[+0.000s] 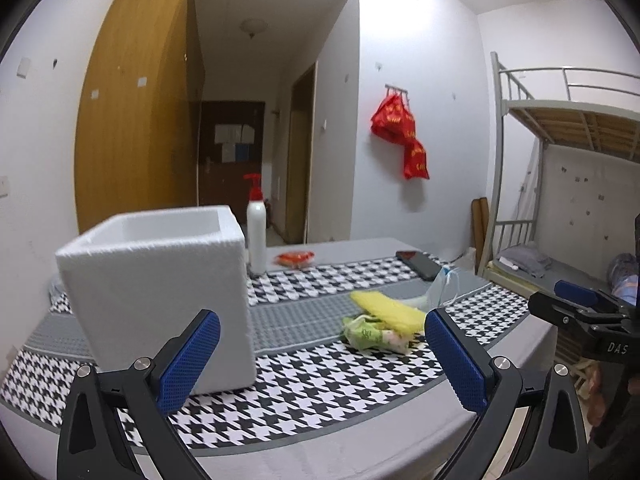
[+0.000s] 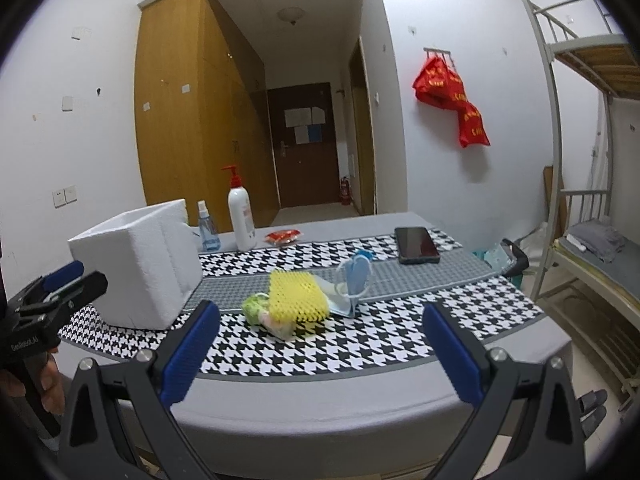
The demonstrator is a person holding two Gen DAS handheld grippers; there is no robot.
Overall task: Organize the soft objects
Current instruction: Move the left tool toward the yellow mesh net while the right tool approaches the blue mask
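My pads (image 2: 188,354) are blue on black arms. The cloth (image 2: 320,356) is grey with black-and-white houndstooth bands. On it — a white foam box (image 2: 140,264), a yellow sponge (image 2: 296,294), a green packet (image 2: 256,306), a pale blue mask (image 2: 356,276), a black phone (image 2: 416,245), a white bottle (image 2: 241,216) with a red pump.

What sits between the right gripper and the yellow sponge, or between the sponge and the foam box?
Nothing visible. The right gripper is open, with only bare tablecloth before the yellow sponge. The sponge lies partly on a green packet, beside a face mask. Cloth alone separates it from the foam box.
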